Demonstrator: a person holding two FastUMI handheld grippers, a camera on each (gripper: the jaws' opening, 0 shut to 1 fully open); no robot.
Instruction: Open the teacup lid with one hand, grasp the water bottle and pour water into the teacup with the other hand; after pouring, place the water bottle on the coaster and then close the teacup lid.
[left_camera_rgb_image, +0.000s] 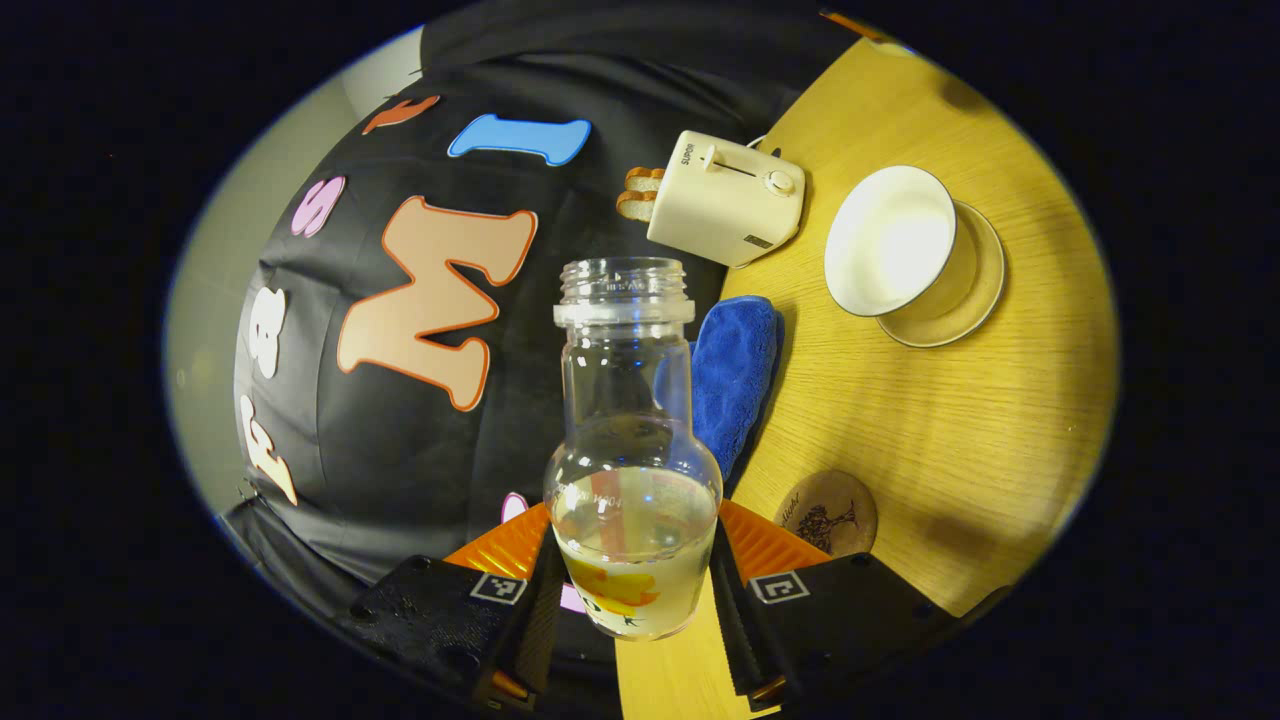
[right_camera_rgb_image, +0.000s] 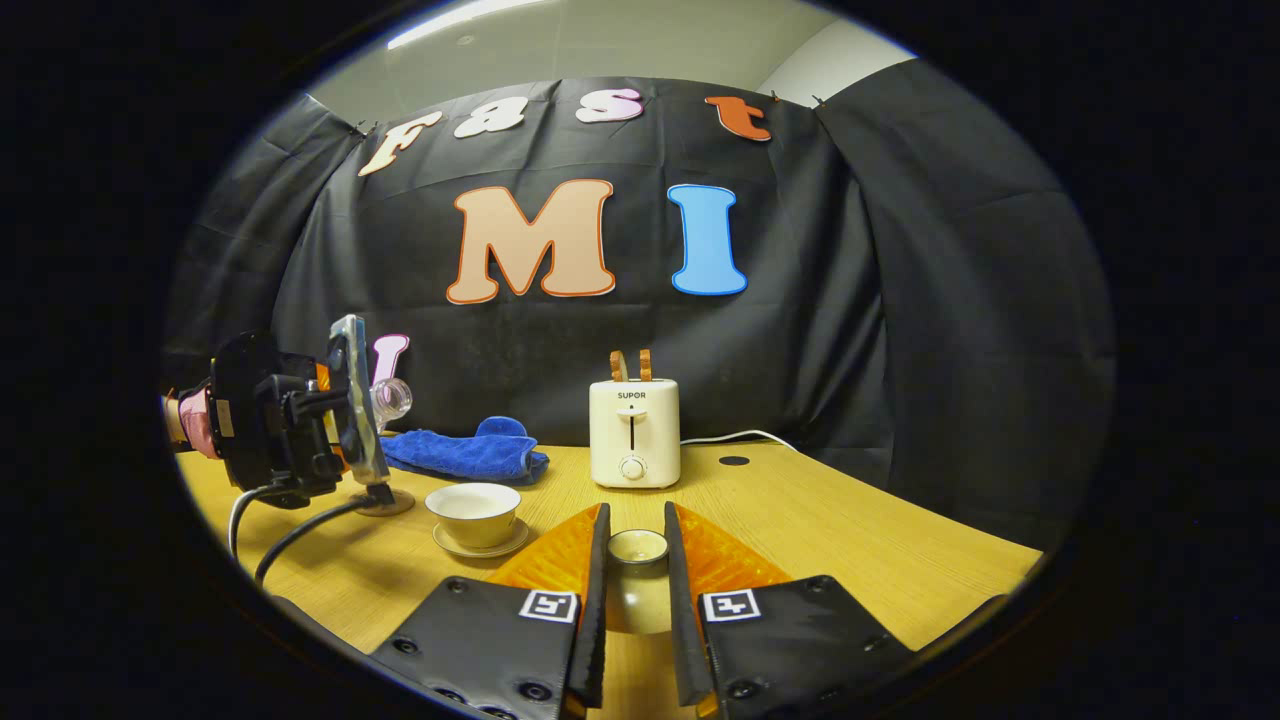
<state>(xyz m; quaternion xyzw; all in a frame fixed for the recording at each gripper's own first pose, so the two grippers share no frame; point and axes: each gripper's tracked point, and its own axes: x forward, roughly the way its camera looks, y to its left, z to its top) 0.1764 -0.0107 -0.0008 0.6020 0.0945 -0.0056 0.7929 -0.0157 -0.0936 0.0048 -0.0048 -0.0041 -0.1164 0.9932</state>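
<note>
My left gripper (left_camera_rgb_image: 632, 545) is shut on the clear water bottle (left_camera_rgb_image: 627, 400), which is uncapped and has water in its lower part. The bottle is held up off the table. The white teacup (left_camera_rgb_image: 890, 240) stands open on its saucer (left_camera_rgb_image: 975, 290) to the upper right, apart from the bottle. The round brown coaster (left_camera_rgb_image: 826, 513) lies on the table near my right finger. In the right gripper view, my right gripper (right_camera_rgb_image: 636, 516) is shut on the small teacup lid (right_camera_rgb_image: 638, 547), held above the table. The teacup (right_camera_rgb_image: 473, 511) sits left of it, with the left gripper (right_camera_rgb_image: 290, 420) and bottle neck (right_camera_rgb_image: 395, 398) beyond.
A cream toaster (right_camera_rgb_image: 634, 432) with bread slices stands at the back of the wooden table (right_camera_rgb_image: 820, 520), its cord trailing right. A folded blue cloth (right_camera_rgb_image: 465, 453) lies left of it. A cable (right_camera_rgb_image: 300, 535) runs from the left gripper across the table's left side.
</note>
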